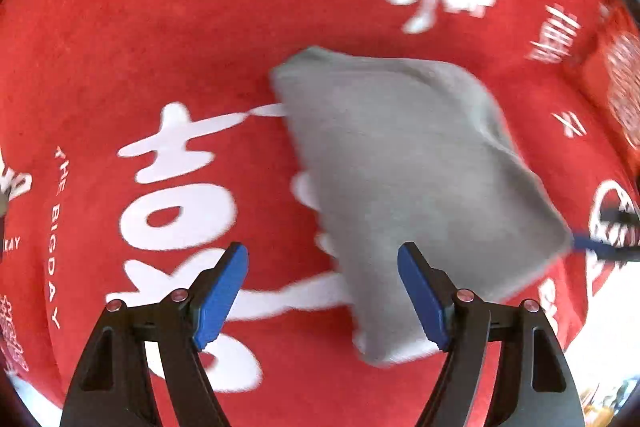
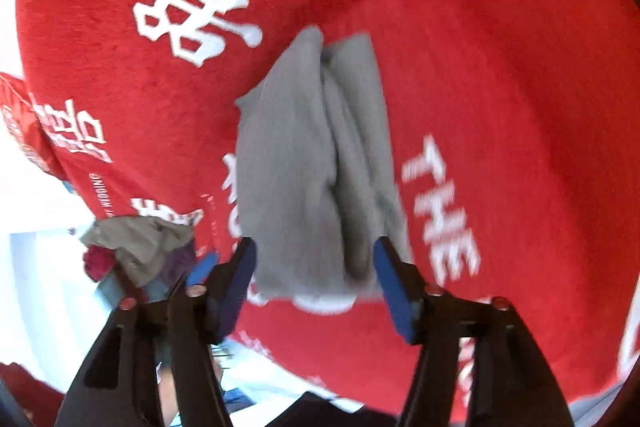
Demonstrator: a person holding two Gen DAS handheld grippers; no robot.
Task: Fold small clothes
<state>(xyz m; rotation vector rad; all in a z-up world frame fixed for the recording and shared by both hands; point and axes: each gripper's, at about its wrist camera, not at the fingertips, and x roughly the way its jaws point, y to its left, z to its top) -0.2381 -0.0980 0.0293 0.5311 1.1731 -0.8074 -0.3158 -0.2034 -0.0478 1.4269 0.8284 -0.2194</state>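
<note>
Grey folded garment (image 1: 404, 187) lies flat on the red printed cloth (image 1: 160, 47), both left gripper (image 1: 322, 291) and right gripper (image 2: 314, 279) gaping with nothing pinched, motion-blurred, while a clothes heap (image 2: 140, 247) sits half hidden at the cloth's edge.

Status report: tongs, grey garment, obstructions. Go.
Left tongs open, empty. Right tongs open, straddling the folded grey garment, not gripping. Clothes pile off to the side, nothing blocking.
</note>
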